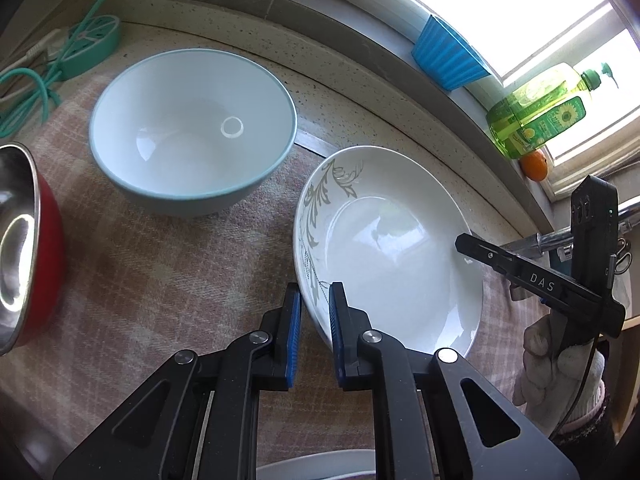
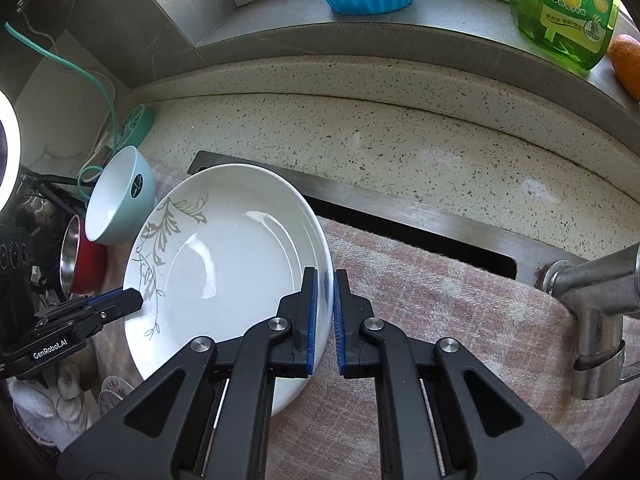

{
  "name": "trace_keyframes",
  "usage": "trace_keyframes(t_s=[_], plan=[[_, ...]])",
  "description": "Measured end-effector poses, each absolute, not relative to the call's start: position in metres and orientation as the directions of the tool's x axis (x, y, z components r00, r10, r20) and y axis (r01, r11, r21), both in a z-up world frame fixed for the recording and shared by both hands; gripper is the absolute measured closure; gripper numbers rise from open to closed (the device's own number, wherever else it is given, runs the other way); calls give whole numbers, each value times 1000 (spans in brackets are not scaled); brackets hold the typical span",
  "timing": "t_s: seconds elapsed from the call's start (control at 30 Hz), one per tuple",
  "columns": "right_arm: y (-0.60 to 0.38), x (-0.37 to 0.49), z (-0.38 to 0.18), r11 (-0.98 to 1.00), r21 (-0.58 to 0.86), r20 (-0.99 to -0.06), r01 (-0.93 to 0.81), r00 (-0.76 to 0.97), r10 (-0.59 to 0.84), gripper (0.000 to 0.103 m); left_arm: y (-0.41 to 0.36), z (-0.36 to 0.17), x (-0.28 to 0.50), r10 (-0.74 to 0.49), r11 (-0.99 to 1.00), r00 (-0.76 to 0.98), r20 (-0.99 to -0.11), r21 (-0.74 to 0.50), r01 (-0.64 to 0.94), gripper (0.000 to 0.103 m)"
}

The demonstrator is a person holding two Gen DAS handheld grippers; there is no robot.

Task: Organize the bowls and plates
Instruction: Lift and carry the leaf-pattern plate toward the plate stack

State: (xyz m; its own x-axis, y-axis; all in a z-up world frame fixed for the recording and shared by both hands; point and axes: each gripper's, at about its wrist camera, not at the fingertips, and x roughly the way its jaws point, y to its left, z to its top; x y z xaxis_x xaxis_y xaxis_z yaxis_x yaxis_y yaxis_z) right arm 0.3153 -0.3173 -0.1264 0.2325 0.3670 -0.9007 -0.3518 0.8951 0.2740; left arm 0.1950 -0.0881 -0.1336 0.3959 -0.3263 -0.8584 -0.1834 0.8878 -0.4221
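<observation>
A white plate with a grey leaf pattern is held between both grippers, over the checked cloth. My left gripper is shut on its left rim, by the leaf pattern. My right gripper is shut on the opposite rim; it also shows in the left wrist view. The plate also shows in the right wrist view, with the left gripper at its left edge. A pale blue bowl stands empty on the cloth to the left. A red bowl with a steel inside is at the far left.
A pink checked cloth covers the counter. A teal power strip with cords lies at the back left. On the window sill stand a blue ribbed pot, a green soap bottle and an orange. A metal tap is at the right.
</observation>
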Motion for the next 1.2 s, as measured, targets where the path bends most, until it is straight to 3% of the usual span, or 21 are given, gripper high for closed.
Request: trace_keyframes(t_s=[0.63, 1.2], plan=[[-315, 238, -75, 852, 290, -870, -436, 250, 424, 95, -80, -86, 119, -314, 884, 479, -820, -436, -168, 91], [-303, 148, -68, 805, 312, -870, -505, 189, 456, 95, -66, -90, 34, -315, 864, 473, -823, -454, -215, 91]])
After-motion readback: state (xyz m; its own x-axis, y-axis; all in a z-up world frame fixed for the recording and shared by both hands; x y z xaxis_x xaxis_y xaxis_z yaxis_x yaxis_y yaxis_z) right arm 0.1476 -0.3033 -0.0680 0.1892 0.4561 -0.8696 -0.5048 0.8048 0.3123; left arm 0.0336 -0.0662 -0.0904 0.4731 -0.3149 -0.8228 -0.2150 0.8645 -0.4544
